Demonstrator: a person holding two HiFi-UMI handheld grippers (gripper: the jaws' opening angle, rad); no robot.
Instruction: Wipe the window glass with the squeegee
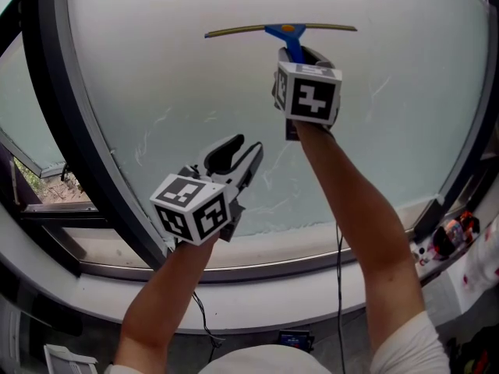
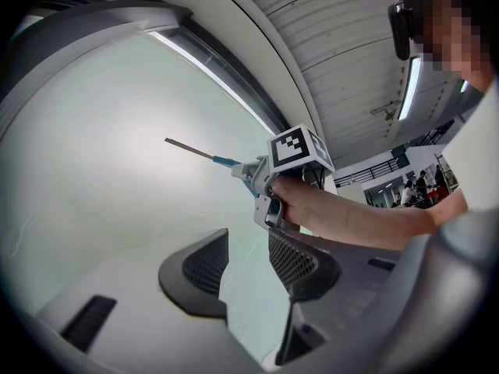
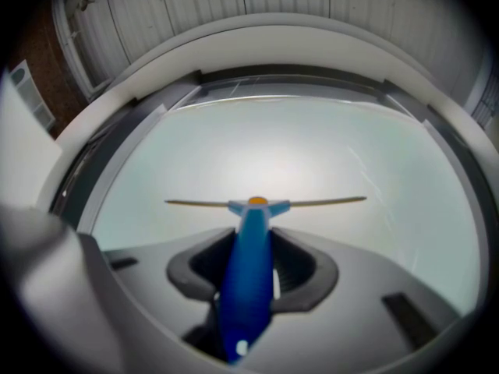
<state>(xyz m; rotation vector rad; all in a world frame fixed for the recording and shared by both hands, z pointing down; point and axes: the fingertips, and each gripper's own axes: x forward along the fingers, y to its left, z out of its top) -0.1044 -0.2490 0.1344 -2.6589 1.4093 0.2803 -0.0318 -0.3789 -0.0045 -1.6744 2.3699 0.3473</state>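
Right gripper view: right gripper [image 3: 253,267] jaws clamp the squeegee [image 3: 254,224], left gripper [image 2: 248,261] jaws stand apart, empty; a tilting blade could lift off the window glass [image 3: 273,146] and streak.

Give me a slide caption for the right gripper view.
Right gripper shut on the blue squeegee, its blade level in front of the window glass.
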